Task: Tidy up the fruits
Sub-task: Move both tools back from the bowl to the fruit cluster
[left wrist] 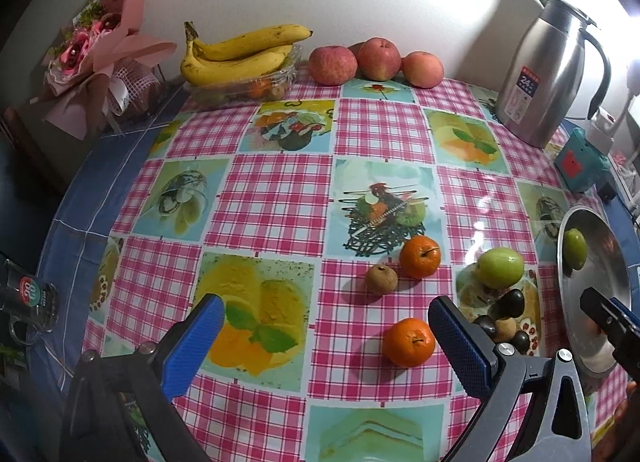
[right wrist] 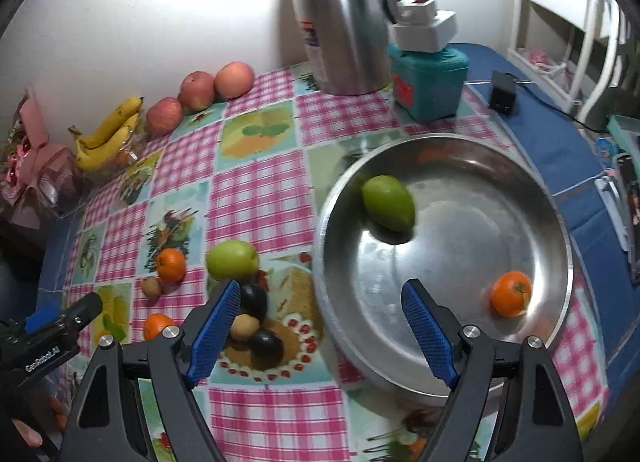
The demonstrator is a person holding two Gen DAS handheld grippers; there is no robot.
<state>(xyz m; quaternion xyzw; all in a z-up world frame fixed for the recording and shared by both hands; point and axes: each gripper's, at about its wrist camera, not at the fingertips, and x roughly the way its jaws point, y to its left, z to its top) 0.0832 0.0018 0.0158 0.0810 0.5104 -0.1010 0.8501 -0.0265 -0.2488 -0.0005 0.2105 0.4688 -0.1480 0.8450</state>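
Observation:
A steel bowl holds a green fruit and an orange. The bowl also shows in the left wrist view. On the cloth to its left lie a green fruit, two oranges, a small brown fruit, two dark plums and a tan fruit. My left gripper is open above the cloth, its right finger just right of the near orange. My right gripper is open and empty over the bowl's left rim.
Bananas on a clear tray and three apples stand at the table's back. A steel jug, a teal box and a black adapter stand behind the bowl. A bouquet and a glass mug are at left.

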